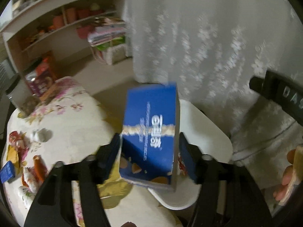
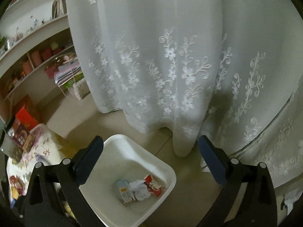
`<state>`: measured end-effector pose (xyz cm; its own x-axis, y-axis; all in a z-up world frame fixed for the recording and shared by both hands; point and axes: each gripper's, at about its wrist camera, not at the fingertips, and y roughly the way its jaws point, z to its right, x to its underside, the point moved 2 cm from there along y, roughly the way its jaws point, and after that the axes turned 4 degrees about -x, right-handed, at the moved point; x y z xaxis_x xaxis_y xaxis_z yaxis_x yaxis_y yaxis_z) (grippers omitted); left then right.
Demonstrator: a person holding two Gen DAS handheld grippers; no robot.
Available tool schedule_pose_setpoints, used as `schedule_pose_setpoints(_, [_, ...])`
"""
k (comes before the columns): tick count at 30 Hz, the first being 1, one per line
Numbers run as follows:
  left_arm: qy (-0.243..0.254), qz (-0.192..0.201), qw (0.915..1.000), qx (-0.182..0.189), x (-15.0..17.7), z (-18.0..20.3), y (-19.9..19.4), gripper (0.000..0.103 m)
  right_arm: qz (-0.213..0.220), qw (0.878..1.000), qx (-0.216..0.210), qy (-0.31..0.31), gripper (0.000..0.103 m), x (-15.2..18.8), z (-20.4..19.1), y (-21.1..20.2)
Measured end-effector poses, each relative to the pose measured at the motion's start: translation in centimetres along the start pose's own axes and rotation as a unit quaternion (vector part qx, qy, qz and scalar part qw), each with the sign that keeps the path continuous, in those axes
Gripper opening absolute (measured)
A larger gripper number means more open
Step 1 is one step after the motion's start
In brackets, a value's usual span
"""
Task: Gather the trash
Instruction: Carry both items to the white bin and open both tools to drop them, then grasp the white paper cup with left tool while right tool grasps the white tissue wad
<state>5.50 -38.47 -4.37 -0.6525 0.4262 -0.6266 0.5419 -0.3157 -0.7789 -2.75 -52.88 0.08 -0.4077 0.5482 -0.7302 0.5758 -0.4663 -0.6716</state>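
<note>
A blurred blue box (image 1: pixel 149 136) printed with white lettering is seen above the white bin (image 1: pixel 212 132), loose between the left gripper's (image 1: pixel 150 151) parted jaws; the right gripper's (image 2: pixel 151 160) jaws are spread wide, empty.

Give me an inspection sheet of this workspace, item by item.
Surface: table under floral cloth.
Job's things: blue box over white bin; bin holds carton, tissue and red wrapper.
Clutter: wrappers and small blue packet on the cloth's left edge.
Grippers: left gripper has the box between its fingers, contact unclear; right gripper open, empty, above bin.
Cables: nothing seen.
Surroundings: embroidered curtain, shelves, tiled floor.
</note>
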Motion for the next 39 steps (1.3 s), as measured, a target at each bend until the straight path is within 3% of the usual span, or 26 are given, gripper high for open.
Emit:
schedule_pose_setpoints(7, [0.007,-0.002,0.9998,-0.020,0.5,-0.6,0.0,0.074,0.006,1.000,-0.009,-0.011,0.096,0.0,-0.8,-0.4])
schedule_pose_setpoints(12, [-0.011,-0.014,0.9987,-0.048,2.4,-3.9,-0.6,0.075,-0.002,0.999,-0.032,-0.027,0.096,0.8,-2.9,-0.6])
schedule_pose_setpoints(23, [-0.059,-0.018,0.9914,-0.115,6.3,-12.8,-3.3,0.081,-0.028,0.987,-0.087,-0.135,0.096,4.7,-12.1,-1.5])
schedule_pose_setpoints(31, [-0.123,-0.055,0.9720,-0.193,10.0,-20.1,-3.6,0.085,-0.051,0.969,-0.130,-0.205,0.096,8.3,-18.8,-2.4])
schedule_pose_setpoints(36, [-0.185,-0.085,0.9467,-0.250,12.6,-25.4,-3.4,0.087,-0.070,0.958,-0.157,-0.229,0.096,10.2,-22.2,-2.6])
schedule_pose_setpoints(39, [-0.242,-0.108,0.9299,-0.256,14.3,-28.7,-3.1,0.088,-0.081,0.954,-0.165,-0.238,0.096,11.1,-23.8,-2.3])
